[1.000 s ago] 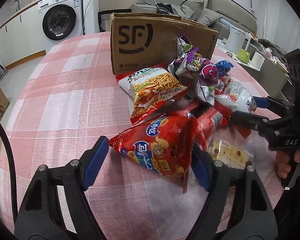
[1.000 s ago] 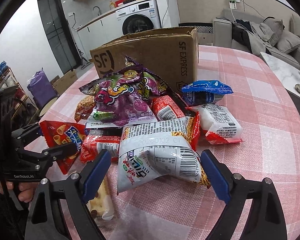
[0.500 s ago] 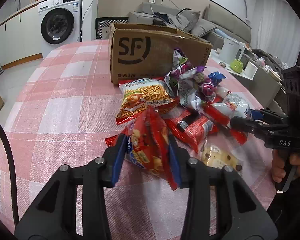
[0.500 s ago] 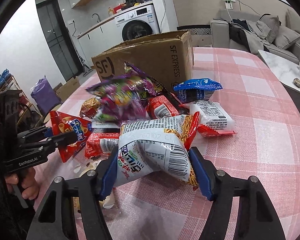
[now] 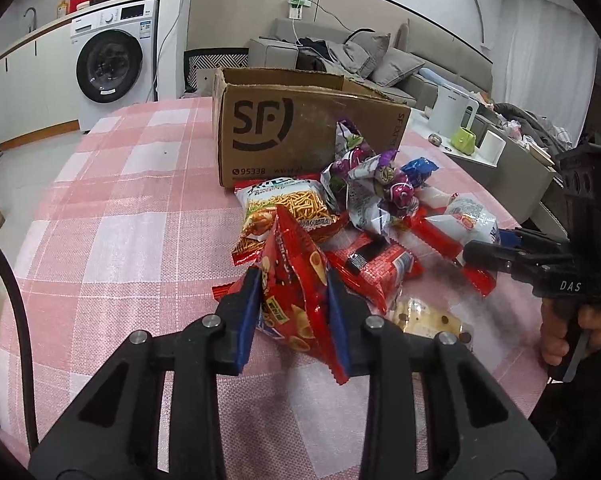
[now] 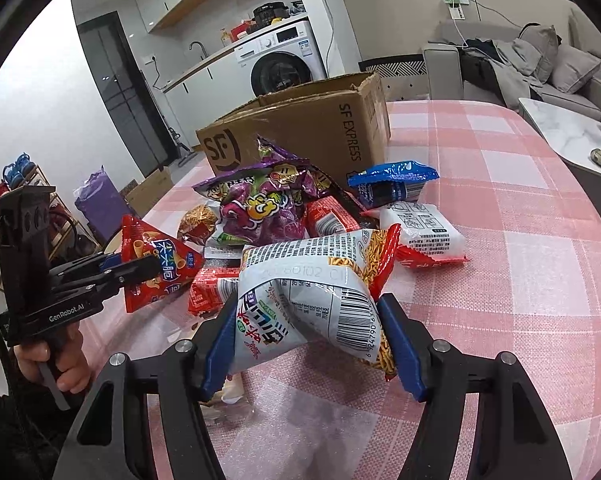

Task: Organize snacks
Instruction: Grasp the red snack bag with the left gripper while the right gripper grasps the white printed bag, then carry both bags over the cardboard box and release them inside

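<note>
My left gripper has its blue fingers clamped on a red bag, pinched upright just above the checked worktop; in the right wrist view the same bag hangs in that gripper at the left edge of the pile. My right gripper has its fingers clamped on a white noodle bag, barcode side facing me, tilted and lifted at the near edge of the pile; from the left wrist view I see that gripper reaching in from the right, but its fingertips are partly hidden there. The other snacks lie heaped between the two grippers and the box: a purple bag on top, a blue bag just beside the box, a white pack near it, and a second noodle bag touching the box's front. The box stands open-topped on the worktop, behind the pile. A pale cracker pack lies flat on the worktop between the grippers.
</note>
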The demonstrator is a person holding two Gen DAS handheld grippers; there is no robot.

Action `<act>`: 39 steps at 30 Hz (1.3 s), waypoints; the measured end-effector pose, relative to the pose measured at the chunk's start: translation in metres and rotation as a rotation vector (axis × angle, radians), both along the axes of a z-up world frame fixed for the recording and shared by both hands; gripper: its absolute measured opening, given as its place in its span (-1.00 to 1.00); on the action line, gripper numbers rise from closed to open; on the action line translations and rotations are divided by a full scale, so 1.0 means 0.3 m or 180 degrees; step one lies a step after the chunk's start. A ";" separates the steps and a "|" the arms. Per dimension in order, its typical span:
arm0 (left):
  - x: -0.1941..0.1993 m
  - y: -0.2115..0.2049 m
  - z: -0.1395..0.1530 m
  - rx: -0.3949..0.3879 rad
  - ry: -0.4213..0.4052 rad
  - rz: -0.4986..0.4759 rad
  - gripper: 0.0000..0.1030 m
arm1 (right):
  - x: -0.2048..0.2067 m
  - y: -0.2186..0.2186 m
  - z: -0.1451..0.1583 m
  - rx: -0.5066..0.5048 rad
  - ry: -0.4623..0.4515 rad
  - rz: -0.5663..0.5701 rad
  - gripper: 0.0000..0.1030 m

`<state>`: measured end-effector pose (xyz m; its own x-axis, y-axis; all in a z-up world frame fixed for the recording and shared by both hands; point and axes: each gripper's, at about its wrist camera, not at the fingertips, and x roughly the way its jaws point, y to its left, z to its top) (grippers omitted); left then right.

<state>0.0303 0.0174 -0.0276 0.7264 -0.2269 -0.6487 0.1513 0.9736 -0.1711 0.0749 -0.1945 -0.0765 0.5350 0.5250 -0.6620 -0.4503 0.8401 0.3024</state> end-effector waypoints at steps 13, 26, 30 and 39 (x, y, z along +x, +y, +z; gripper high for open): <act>-0.031 0.020 0.038 -0.0108 -0.0069 0.0011 -0.50 | -0.017 -0.017 0.025 0.0092 -0.0069 0.0017 0.33; -0.097 0.026 0.157 -0.0145 -0.0342 0.0016 -0.51 | -0.049 -0.021 0.092 0.0203 -0.0228 0.0043 0.33; -0.113 0.033 0.197 -0.0137 -0.0434 0.0042 -0.51 | -0.048 -0.016 0.126 0.0221 -0.0296 0.0031 0.33; -0.120 0.050 0.293 -0.0103 -0.0641 0.0155 -0.51 | -0.018 0.006 0.221 0.0210 -0.0445 -0.0004 0.33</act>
<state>-0.0057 0.0323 0.0604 0.8513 -0.2069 -0.4821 0.1387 0.9750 -0.1736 0.0695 -0.1927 -0.0103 0.6201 0.5643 -0.5449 -0.4910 0.8210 0.2915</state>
